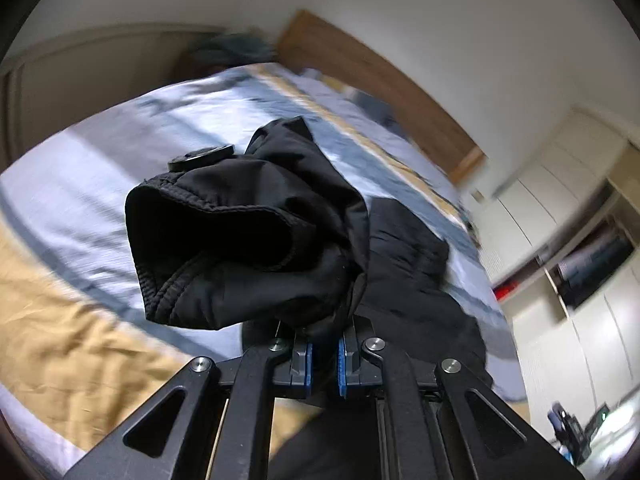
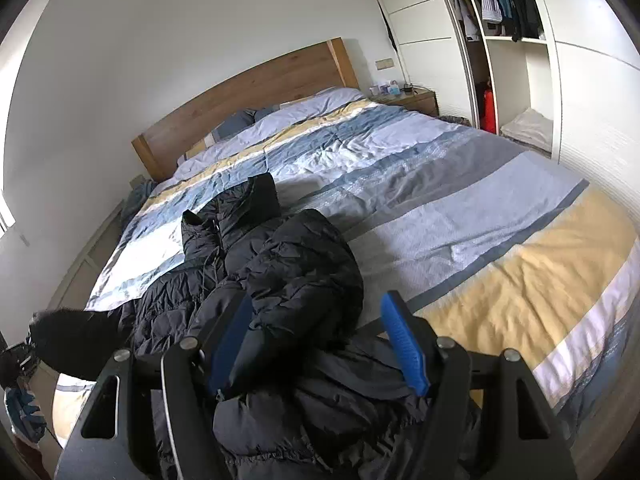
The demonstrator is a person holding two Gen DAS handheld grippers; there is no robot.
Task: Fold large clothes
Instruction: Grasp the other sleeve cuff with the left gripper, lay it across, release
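A black puffer jacket [image 2: 288,276] lies crumpled on the striped bed cover [image 2: 460,208], toward the bed's left and near side. My left gripper [image 1: 323,354] is shut on the jacket's sleeve [image 1: 240,236] and holds it lifted, cuff opening facing the camera. The lifted sleeve end also shows in the right wrist view [image 2: 72,340] at far left. My right gripper [image 2: 320,340] is open, its blue pads [image 2: 402,344] spread on either side of a bunched part of the jacket just above the bed.
A wooden headboard [image 2: 248,88] and pillows stand at the far end. A bedside table [image 2: 412,98] and an open white wardrobe [image 2: 512,40] with hanging clothes are on the right. Floor and clothing lie left of the bed.
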